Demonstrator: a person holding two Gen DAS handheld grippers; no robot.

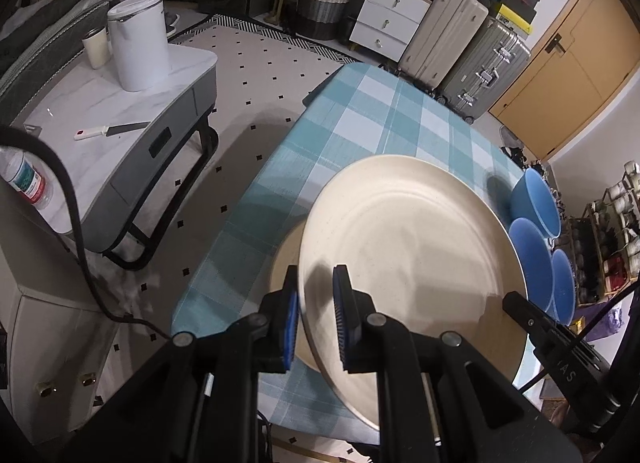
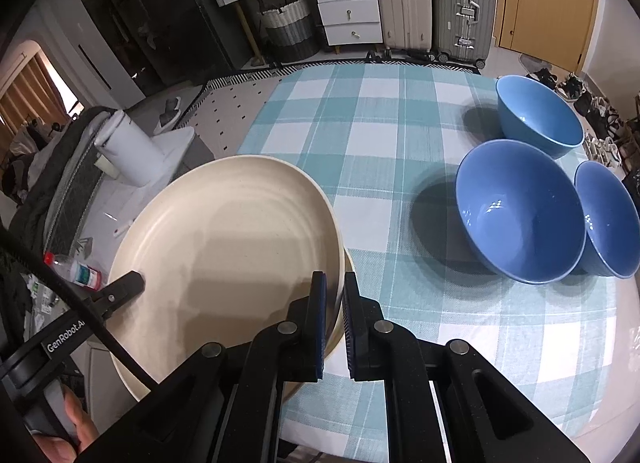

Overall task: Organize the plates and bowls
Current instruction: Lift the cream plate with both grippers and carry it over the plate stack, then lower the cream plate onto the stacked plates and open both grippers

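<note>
A large cream plate (image 1: 408, 239) (image 2: 224, 247) is held by both grippers over the checked tablecloth (image 2: 384, 143). My left gripper (image 1: 316, 275) is shut on its left rim, and my right gripper (image 2: 335, 279) is shut on its right rim. A second cream plate (image 1: 285, 259) (image 2: 349, 263) lies underneath, mostly hidden, with only its edge showing. Three blue bowls stand upright and apart to the right: a far one (image 2: 540, 119), a middle one (image 2: 520, 211) and a near one (image 2: 612, 219). The left wrist view shows them past the plate's right rim.
A grey side table (image 1: 120, 111) left of the cloth carries a white kettle (image 1: 140, 43), a cup and a plastic bottle (image 1: 26, 179). Suitcases (image 2: 464, 3), white drawers (image 2: 348, 11) and a woven basket (image 2: 288, 27) line the far wall. A hand (image 2: 76, 423) grips the left tool.
</note>
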